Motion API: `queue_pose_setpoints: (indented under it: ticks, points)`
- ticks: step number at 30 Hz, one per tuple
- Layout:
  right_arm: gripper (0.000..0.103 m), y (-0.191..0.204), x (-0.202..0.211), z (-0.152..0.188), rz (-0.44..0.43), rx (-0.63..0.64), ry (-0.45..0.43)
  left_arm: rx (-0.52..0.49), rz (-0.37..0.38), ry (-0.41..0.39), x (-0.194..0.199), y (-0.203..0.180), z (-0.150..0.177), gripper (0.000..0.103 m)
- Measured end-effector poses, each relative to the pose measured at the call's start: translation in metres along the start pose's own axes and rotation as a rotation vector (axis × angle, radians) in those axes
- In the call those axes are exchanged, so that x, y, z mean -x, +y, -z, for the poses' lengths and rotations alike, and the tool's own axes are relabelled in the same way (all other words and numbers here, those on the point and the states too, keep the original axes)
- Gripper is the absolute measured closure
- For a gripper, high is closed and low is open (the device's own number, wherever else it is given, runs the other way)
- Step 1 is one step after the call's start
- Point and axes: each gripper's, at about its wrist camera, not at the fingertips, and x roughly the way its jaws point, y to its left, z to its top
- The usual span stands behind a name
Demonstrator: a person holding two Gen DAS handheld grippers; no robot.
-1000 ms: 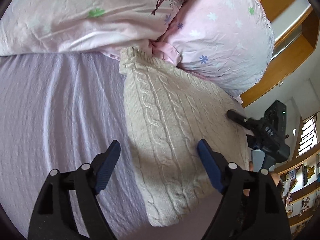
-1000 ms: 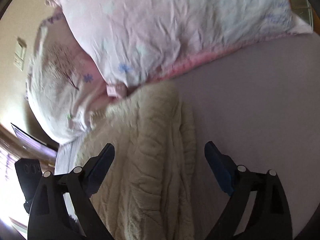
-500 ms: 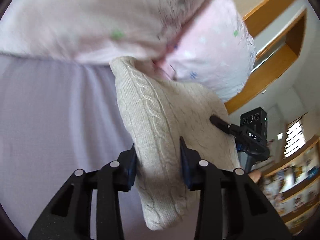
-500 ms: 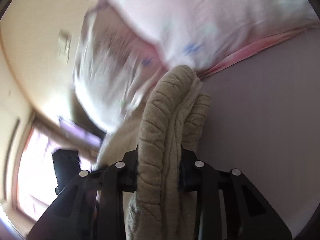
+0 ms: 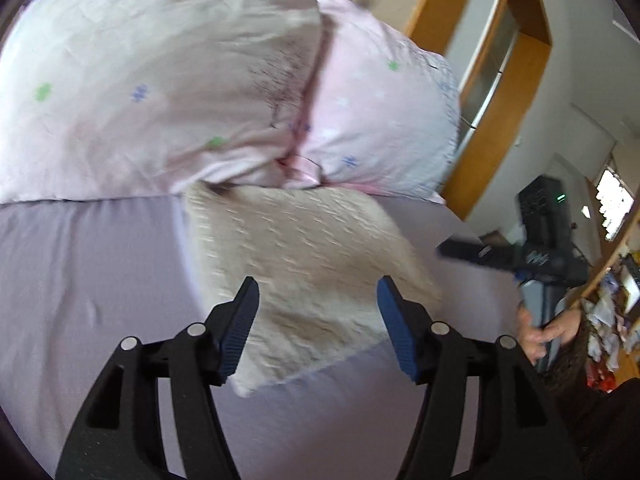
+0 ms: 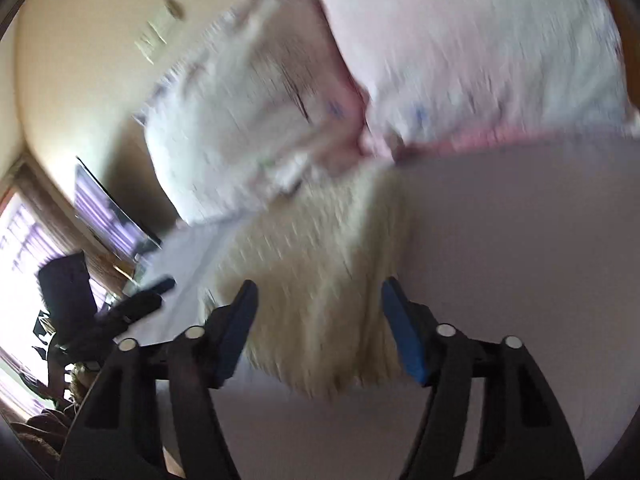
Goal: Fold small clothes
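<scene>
A cream cable-knit sweater (image 5: 304, 264) lies folded on the lilac bed sheet (image 5: 88, 272), its far edge against the pillows. It also shows in the right wrist view (image 6: 320, 280). My left gripper (image 5: 316, 316) is open and empty, hovering above the sweater's near part. My right gripper (image 6: 318, 322) is open and empty above the sweater's near edge; it shows in the left wrist view (image 5: 472, 254) at the right of the sweater. The right view is blurred.
Two pink floral pillows (image 5: 160, 92) (image 5: 380, 120) lie at the head of the bed. A wooden frame (image 5: 496, 92) and shelves stand at the right. The left gripper (image 6: 132, 308) shows at the left in the right wrist view.
Half a second ago both grippers were shut on the sweater. Both have opened, let go of it and pulled back; the sweater now lies flat on the sheet.
</scene>
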Motion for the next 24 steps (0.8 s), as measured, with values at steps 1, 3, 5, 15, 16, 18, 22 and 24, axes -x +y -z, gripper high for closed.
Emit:
queue_pose_setpoints:
  ticks: [1, 3, 5, 15, 16, 18, 22, 24]
  points:
    - [0.048, -0.002, -0.007, 0.004, 0.004, -0.005, 0.026, 0.006, 0.008, 0.006, -0.003, -0.001, 0.002, 0.041]
    - [0.078, -0.005, -0.016, 0.019, 0.024, 0.009, 0.060, 0.019, 0.024, 0.026, -0.011, -0.001, 0.006, 0.041]
    - [0.091, -0.008, -0.013, 0.025, 0.112, 0.017, 0.020, 0.021, 0.017, 0.045, -0.017, 0.000, 0.010, 0.041]
    - [0.038, 0.003, 0.017, 0.018, -0.027, -0.035, -0.122, -0.018, 0.038, 0.059, -0.026, -0.011, 0.016, 0.029]
    - [0.038, 0.007, 0.014, 0.018, -0.050, -0.033, -0.122, -0.022, 0.036, 0.067, -0.029, -0.013, 0.017, 0.027]
    - [0.038, 0.008, 0.006, 0.017, -0.117, -0.043, -0.098, -0.030, 0.031, 0.085, -0.035, -0.016, 0.019, 0.023]
    - [0.051, -0.014, -0.034, 0.018, -0.061, -0.149, 0.026, -0.034, -0.017, 0.175, -0.057, -0.016, 0.029, 0.018]
    - [0.060, -0.024, -0.032, 0.017, -0.069, -0.190, 0.007, -0.044, -0.037, 0.198, -0.061, -0.017, 0.033, 0.018]
